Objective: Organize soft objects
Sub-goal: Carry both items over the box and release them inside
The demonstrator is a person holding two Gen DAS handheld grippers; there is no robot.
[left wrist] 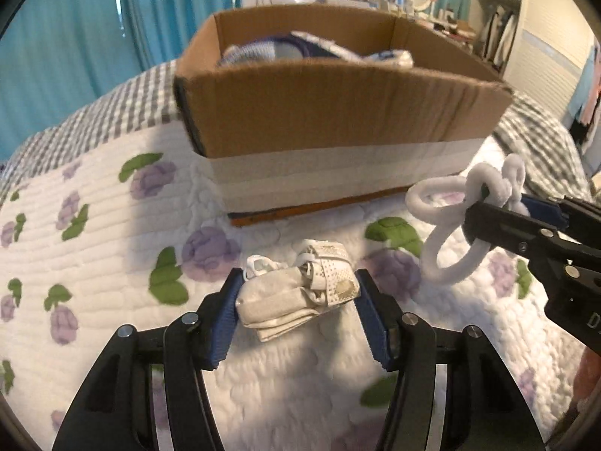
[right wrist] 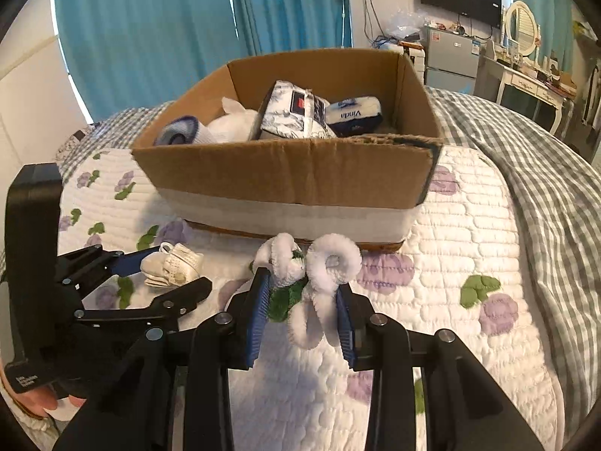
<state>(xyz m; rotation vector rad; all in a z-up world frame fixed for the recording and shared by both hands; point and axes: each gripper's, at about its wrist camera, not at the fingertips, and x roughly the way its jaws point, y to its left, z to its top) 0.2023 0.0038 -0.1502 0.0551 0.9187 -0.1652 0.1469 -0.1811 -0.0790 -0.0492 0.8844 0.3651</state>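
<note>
A folded cream sock bundle (left wrist: 300, 293) lies on the floral quilt, and my left gripper (left wrist: 298, 300) is closed around it, pads touching both sides; it also shows in the right wrist view (right wrist: 172, 265). My right gripper (right wrist: 302, 300) is shut on a white fuzzy looped toy (right wrist: 315, 267), held just above the quilt in front of the box; the toy also shows in the left wrist view (left wrist: 462, 218). An open cardboard box (right wrist: 285, 173) stands behind, holding tissue packs (right wrist: 353, 112), a rolled sock and white cloth.
The white quilt with purple flowers (right wrist: 469, 263) covers the bed in front; a grey checked blanket (right wrist: 544, 188) lies to the right and behind. Blue curtains, a fridge, a TV and a dressing table stand at the back.
</note>
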